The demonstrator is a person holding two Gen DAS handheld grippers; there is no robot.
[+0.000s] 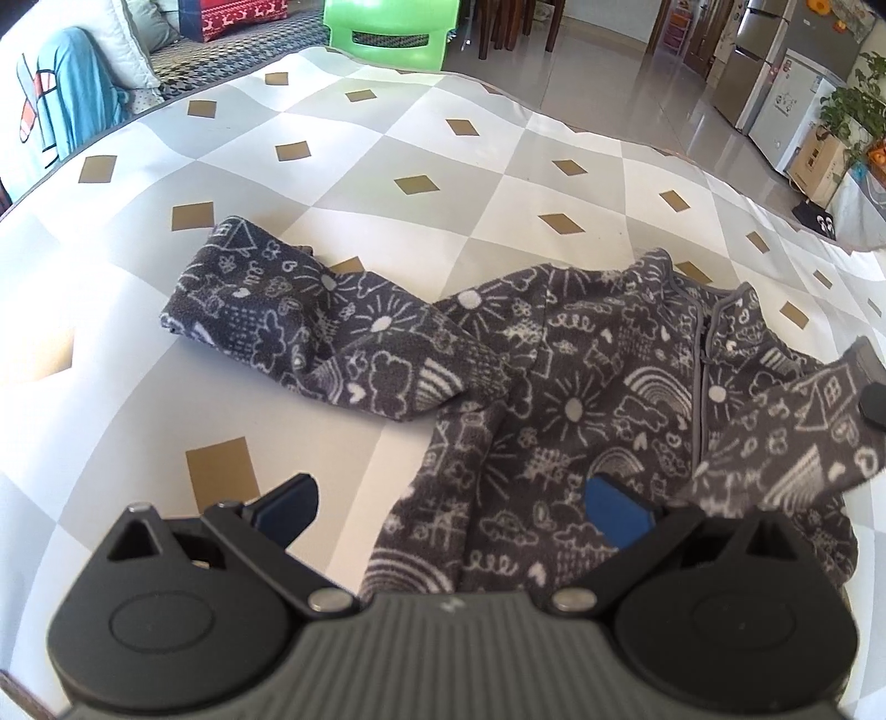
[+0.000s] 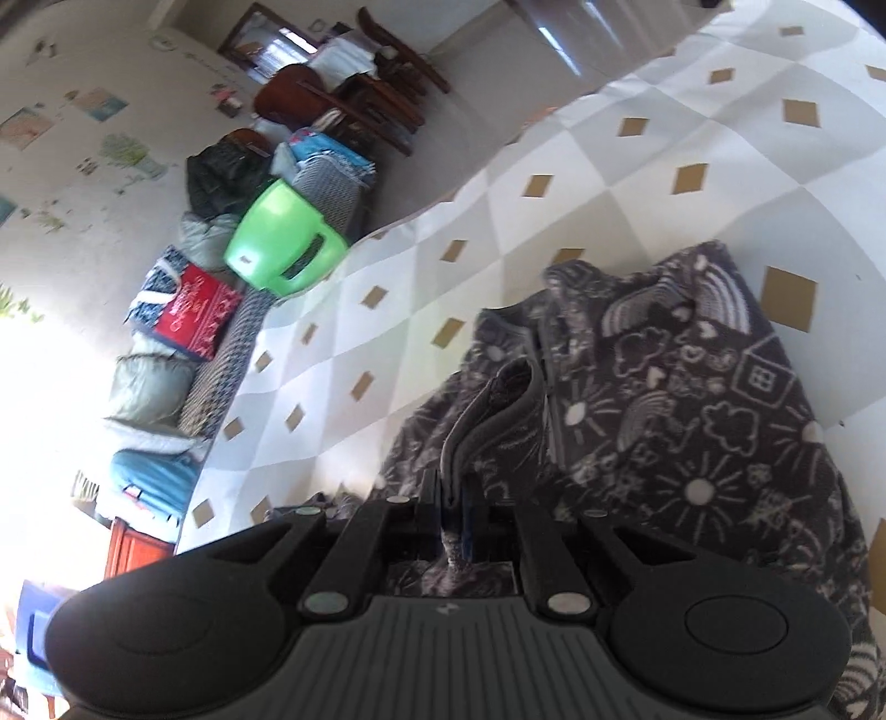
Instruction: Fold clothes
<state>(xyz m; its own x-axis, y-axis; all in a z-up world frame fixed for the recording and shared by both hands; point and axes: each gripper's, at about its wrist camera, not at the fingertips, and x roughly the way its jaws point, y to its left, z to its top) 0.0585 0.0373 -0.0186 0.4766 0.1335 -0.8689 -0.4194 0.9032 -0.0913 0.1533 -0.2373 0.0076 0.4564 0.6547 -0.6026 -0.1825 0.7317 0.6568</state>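
A dark grey fleece jacket (image 1: 581, 399) with white doodle print lies on the checked table cover, zip front up. One sleeve (image 1: 288, 321) stretches out to the left. My left gripper (image 1: 451, 507) hovers open over the jacket's lower edge, nothing between its blue pads. The other sleeve (image 1: 803, 437) is lifted and drawn across the jacket's front at the right. In the right wrist view my right gripper (image 2: 451, 512) is shut on that sleeve's grey-trimmed cuff (image 2: 487, 410), held above the jacket body (image 2: 692, 421).
The table cover (image 1: 443, 144) has grey and white diamonds with tan squares. A green plastic chair (image 1: 387, 27) stands at the far edge. A sofa with cushions (image 2: 160, 382) lies beyond; fridges and a plant (image 1: 847, 105) stand at the right.
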